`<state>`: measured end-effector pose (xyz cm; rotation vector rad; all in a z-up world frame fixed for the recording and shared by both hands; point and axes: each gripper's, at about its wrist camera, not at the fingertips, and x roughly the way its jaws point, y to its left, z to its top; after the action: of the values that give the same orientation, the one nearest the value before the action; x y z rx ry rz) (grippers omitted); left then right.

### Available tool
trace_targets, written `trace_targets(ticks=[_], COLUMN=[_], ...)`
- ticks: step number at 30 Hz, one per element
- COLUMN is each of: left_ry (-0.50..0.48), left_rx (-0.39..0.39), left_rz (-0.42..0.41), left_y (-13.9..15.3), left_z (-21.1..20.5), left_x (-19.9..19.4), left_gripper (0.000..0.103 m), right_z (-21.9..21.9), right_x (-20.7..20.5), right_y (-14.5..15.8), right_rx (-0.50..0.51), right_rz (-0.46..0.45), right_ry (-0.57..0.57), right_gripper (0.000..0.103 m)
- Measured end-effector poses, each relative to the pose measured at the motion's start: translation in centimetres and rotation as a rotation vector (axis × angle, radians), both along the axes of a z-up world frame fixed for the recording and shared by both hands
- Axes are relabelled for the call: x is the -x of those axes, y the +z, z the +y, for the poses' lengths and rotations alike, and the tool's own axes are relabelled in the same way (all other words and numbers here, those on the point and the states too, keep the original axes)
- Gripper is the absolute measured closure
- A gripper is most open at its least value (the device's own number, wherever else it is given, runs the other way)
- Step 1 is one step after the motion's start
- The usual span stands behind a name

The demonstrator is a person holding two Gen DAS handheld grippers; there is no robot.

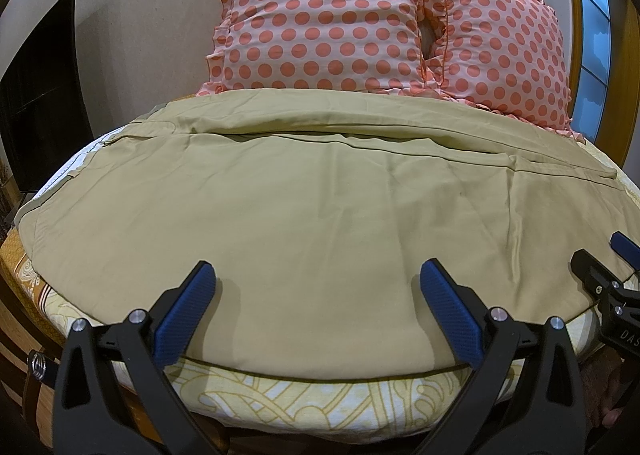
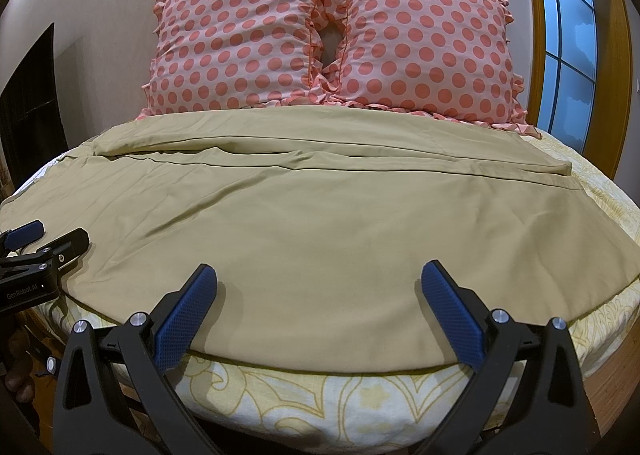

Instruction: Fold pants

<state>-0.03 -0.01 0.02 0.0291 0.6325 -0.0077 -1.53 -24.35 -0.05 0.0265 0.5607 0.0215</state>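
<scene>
So the khaki pants are spread flat across the bed, lying sideways, covering pretty much the whole middle of both views. One leg is laid over the other, with the long seam running from about 9 o'clock to 3 o'clock, and the near edge hangs right at the mattress edge at 6 o'clock.

Left gripper is released, blue pads spread wide, sitting just over the near hem of the pants, nothing pinched. Right gripper is the same deal: jaws wide apart over the near edge of the fabric, not gripping anything. Each gripper shows up in the other's camera, the right one around 3 o'clock in the left wrist view.

Under the pants there's a yellow patterned bedsheet peeking out at 6 o'clock. Two pink polka-dot pillows stand side by side at 12 o'clock, just behind the far edge of the pants. Window is over around 2 o'clock.
</scene>
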Motion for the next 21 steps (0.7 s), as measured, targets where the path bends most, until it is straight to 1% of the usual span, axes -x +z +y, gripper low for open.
trace_targets(ticks=[12, 18, 19, 21], left_ry=[0.0, 0.0, 0.0, 0.0], left_rx=[0.0, 0.0, 0.0, 0.0], left_rz=[-0.001, -0.002, -0.002, -0.002], left_y=[0.0, 0.0, 0.0, 0.0], left_z=[0.0, 0.0, 0.0, 0.0], left_x=[0.01, 0.01, 0.01, 0.01], left_gripper=[0.002, 0.002, 0.002, 0.002], right_z=[-0.02, -0.36, -0.32, -0.26], right_x=[0.02, -0.31, -0.01, 0.11], right_y=[0.04, -0.66, -0.01, 0.24], right_rx=[0.0, 0.0, 0.0, -0.001], right_rz=[-0.001, -0.004, -0.004, -0.005], right_ry=[0.0, 0.0, -0.001, -0.001], right_gripper=[0.001, 0.001, 0.001, 0.001])
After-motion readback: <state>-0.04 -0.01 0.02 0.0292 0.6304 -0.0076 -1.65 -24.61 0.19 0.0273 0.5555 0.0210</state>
